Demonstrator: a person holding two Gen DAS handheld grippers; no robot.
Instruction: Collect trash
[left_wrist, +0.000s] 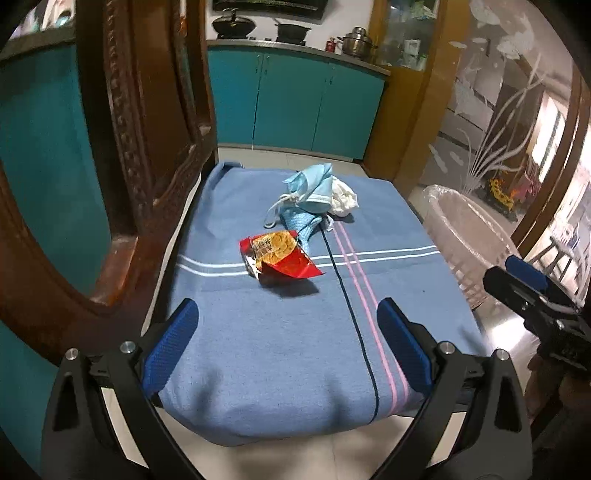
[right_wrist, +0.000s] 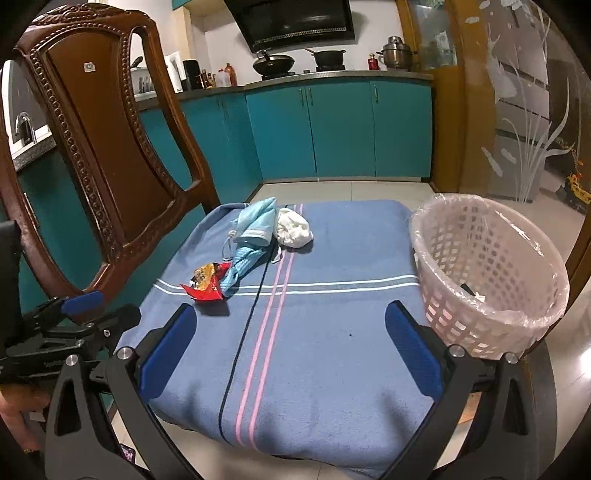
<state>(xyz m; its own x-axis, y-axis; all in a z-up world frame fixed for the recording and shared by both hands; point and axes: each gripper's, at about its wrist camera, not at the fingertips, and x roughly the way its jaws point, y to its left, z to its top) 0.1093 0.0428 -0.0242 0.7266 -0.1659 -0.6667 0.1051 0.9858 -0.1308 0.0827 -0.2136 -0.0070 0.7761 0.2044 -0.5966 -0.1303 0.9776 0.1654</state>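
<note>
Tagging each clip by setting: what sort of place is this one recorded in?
Most likely a home kitchen with a dining corner: a wok and pot sit on a stove under a range hood, teal base cabinets line the wall, and a carved wooden chair stands close by.

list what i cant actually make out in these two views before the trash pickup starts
- Basket contents: right wrist view, the rim and clear liner hide all but a dark scrap.
- Basket in left wrist view: the right claw covers its near side.
- Snack wrapper print: too small to read.
- Mask pile: overlapping, count unclear.
- Chair legs: hidden under the blue towel.
</note>
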